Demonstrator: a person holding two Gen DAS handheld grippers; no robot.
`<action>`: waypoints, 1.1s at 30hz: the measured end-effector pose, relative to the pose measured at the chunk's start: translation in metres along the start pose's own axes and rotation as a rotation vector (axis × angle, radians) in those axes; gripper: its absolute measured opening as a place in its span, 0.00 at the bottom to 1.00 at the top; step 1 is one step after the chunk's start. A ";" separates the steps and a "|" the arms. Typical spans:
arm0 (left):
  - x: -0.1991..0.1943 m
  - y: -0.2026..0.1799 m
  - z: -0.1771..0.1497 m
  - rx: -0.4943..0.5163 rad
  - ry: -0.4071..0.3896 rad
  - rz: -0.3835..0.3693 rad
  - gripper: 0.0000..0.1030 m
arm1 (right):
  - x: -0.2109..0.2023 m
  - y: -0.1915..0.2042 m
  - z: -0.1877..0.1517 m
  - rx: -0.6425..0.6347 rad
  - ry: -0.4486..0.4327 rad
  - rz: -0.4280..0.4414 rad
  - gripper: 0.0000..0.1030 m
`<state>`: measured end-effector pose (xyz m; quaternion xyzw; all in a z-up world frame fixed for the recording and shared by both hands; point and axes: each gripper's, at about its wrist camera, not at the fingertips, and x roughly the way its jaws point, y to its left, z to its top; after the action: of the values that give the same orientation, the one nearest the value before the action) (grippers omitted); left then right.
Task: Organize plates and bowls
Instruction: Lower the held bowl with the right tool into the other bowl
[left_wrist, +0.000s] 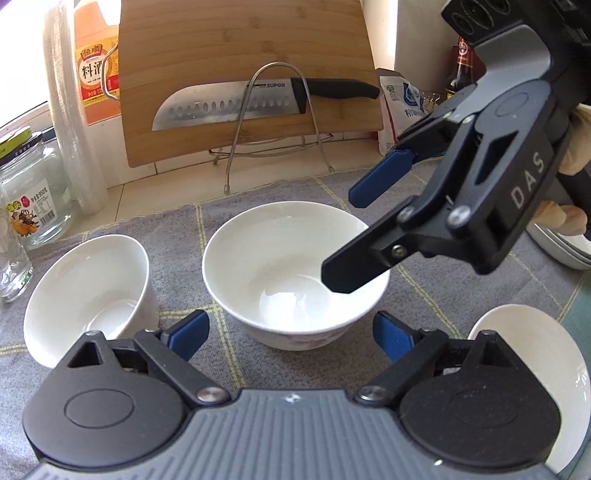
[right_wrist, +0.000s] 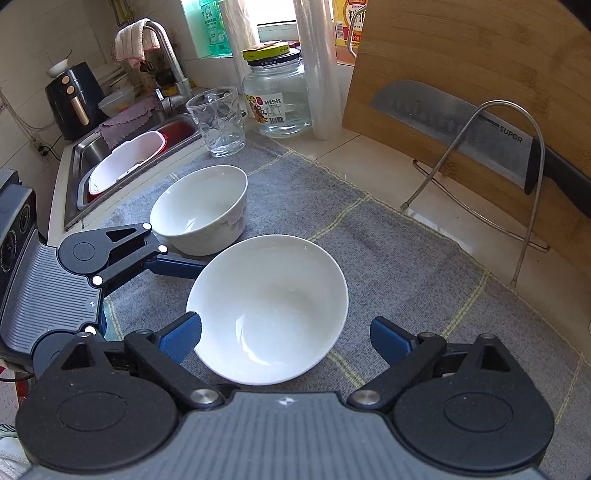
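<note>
Though glossy, round white bowl (left_wrist: 295, 273)

At my three o'clock the stacked plates (left_wrist: 565, 247) are cut by the frame edge; the right gripper (left_wrist: 354, 236) hides part of the middle bowl's (left_wrist: 295, 273) rim.

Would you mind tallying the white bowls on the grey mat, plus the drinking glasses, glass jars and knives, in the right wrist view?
Bowls: 2
Drinking glasses: 1
Glass jars: 1
Knives: 1
Total: 5
</note>
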<state>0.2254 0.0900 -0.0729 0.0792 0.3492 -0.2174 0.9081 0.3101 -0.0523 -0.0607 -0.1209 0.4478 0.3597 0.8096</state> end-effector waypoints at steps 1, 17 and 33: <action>0.001 0.000 0.000 0.004 0.001 -0.001 0.90 | 0.002 -0.002 0.001 0.006 0.002 0.006 0.95; -0.001 -0.004 0.002 0.053 -0.012 0.014 0.83 | 0.017 -0.005 0.009 0.013 0.024 0.048 0.82; -0.014 -0.012 0.009 0.088 -0.008 0.017 0.83 | -0.002 0.002 0.007 0.018 0.006 0.038 0.82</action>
<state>0.2162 0.0814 -0.0563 0.1211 0.3351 -0.2253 0.9068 0.3128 -0.0480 -0.0547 -0.1061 0.4556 0.3704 0.8025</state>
